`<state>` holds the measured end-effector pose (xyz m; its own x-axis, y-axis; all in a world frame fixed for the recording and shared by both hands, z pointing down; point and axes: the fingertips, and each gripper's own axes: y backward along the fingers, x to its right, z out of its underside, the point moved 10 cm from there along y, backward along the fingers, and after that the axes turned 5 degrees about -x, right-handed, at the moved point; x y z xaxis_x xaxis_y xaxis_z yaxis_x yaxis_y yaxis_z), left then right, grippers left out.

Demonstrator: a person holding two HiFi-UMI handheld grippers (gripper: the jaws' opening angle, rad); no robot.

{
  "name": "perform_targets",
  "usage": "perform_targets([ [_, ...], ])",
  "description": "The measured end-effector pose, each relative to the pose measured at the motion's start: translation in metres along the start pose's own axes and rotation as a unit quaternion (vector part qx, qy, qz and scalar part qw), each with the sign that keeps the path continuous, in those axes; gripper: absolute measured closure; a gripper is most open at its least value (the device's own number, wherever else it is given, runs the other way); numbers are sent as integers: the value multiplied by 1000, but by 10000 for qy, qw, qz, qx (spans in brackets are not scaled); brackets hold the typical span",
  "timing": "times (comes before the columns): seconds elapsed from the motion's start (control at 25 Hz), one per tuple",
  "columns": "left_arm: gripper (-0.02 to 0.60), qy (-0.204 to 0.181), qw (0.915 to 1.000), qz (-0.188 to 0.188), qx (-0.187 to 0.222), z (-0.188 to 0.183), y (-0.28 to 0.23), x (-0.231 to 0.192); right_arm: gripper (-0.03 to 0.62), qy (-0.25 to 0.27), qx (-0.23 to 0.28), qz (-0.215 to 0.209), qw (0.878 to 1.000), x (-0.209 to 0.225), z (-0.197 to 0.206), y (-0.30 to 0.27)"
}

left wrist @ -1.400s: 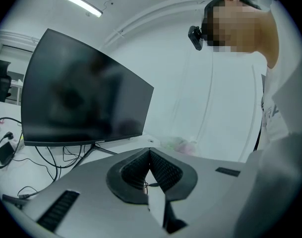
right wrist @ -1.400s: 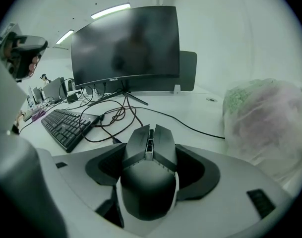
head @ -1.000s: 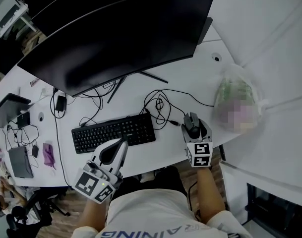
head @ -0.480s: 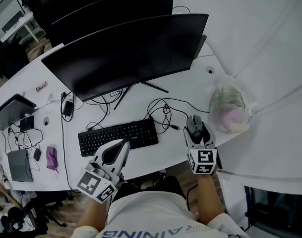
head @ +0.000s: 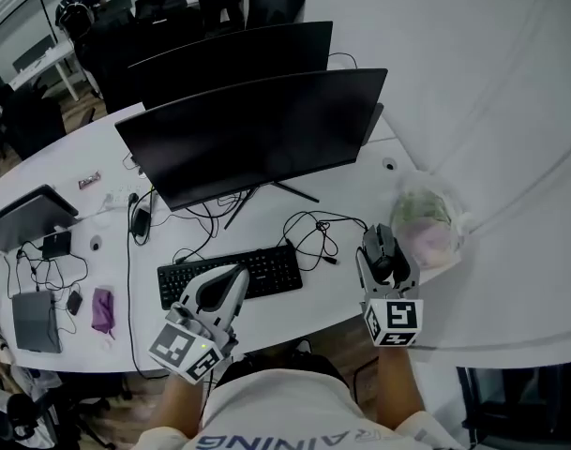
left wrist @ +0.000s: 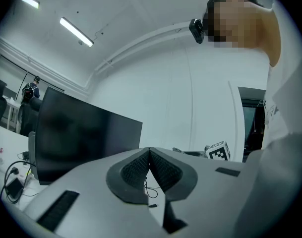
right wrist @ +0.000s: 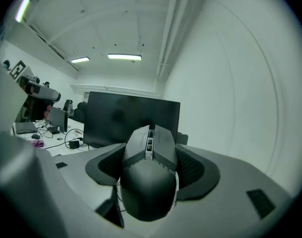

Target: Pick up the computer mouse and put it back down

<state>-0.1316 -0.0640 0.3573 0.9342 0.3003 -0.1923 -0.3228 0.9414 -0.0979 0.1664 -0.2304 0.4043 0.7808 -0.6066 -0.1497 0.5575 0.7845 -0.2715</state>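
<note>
mouse now nearer the bag, clamped in right tongs, at the desk edge, left tongs closed, empty

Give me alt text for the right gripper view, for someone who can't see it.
The right gripper has its jaws shut on a dark mouse, seen from behind. Beyond it a dark monitor stands on a white desk with cables, under ceiling lights.
</note>
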Motion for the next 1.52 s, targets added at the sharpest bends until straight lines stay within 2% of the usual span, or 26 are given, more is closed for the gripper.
perform_targets([
  [0.32,574,-181,9993,115,300,-16,5,-7,281,137,723,65,9973,-8,-52,27],
  [0.64,574,-344,9979,196,513,-32,5,-15,281,258,1337,142,9906,-12,-86,44],
  [1.16,574,-400,9966,210,687,-33,8,-18,281,280,1373,169,9900,-15,-88,48],
  [1.52,574,-395,9973,219,584,-29,8,-15,281,153,1313,165,9911,-17,-85,47],
])
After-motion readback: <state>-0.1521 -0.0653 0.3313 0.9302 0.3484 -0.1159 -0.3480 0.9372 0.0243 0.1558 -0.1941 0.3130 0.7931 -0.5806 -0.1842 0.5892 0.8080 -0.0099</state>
